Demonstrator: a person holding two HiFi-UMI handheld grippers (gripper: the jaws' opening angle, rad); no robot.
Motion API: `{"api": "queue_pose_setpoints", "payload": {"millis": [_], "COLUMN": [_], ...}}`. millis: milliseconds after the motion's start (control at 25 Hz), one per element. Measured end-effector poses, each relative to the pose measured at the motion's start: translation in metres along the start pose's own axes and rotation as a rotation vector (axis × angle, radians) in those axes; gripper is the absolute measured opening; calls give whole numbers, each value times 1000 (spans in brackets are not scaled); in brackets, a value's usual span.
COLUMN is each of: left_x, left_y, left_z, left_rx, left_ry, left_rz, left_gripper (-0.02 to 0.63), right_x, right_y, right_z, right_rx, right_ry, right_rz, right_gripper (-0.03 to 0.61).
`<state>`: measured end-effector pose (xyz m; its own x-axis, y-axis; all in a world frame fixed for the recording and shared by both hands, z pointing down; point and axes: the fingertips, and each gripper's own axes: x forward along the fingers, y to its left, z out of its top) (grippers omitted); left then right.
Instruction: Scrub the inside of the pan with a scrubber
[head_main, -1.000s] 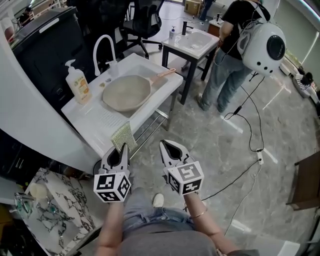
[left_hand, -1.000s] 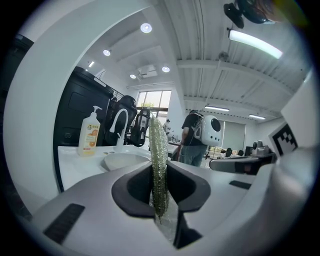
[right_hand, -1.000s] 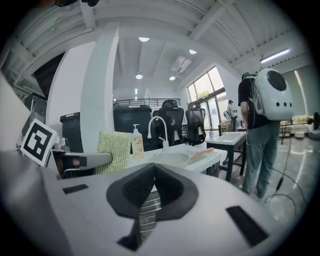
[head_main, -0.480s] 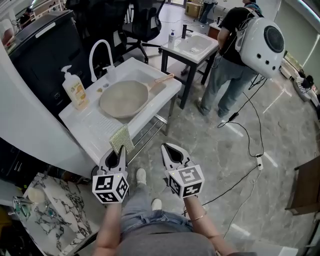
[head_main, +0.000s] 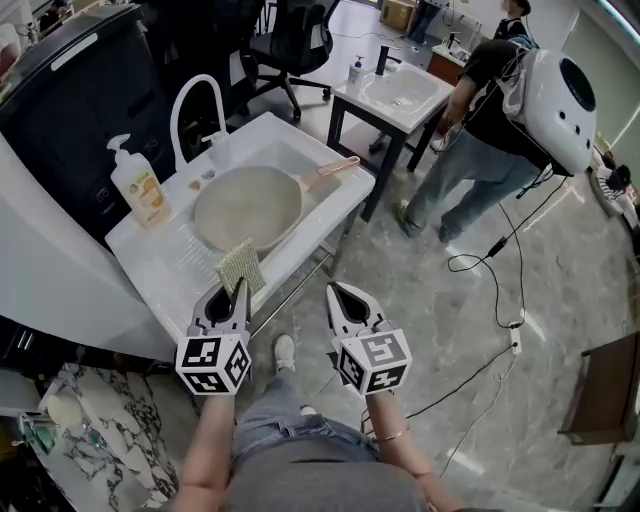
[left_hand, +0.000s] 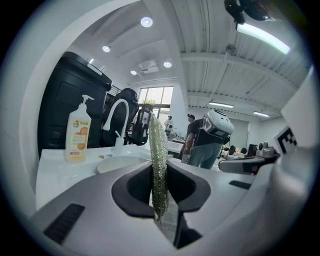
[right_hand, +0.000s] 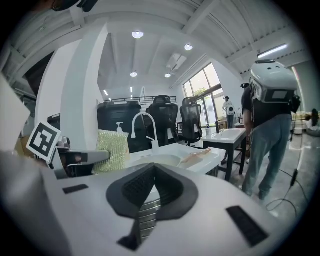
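Left gripper view shows glittery green scrubber (left_hand: 158, 165) edge-on.

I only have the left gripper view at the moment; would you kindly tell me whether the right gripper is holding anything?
Observer: No, the right gripper is empty, its fingers shut together.
Operator: Thank you. Which way does the pan's handle point?
Observer: The pan lies in the sink; its wooden handle points away to the right, over the rim.
Operator: Is anything inside the pan?
Observer: The head view shows nothing lying inside it.
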<state>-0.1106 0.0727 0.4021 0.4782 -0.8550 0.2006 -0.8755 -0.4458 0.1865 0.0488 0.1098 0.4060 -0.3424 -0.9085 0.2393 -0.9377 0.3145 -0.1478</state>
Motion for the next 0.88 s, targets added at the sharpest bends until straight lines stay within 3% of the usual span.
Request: {"api": "queue_pose_setpoints", "payload": {"millis": [480, 880], "left_x": [124, 177], "left_y": [60, 95], "left_z": [25, 26], "left_rx": [-31, -93], "left_ry": [51, 77], "left_rz": [-14, -32], "left_gripper": [66, 66], "right_x": [138, 216], "right_y": [-43, -43], "right_z": [35, 45], "right_rx": [1, -29], "right_ry": [43, 100], "right_rz": [-6, 17], "right_gripper": [11, 11]}}
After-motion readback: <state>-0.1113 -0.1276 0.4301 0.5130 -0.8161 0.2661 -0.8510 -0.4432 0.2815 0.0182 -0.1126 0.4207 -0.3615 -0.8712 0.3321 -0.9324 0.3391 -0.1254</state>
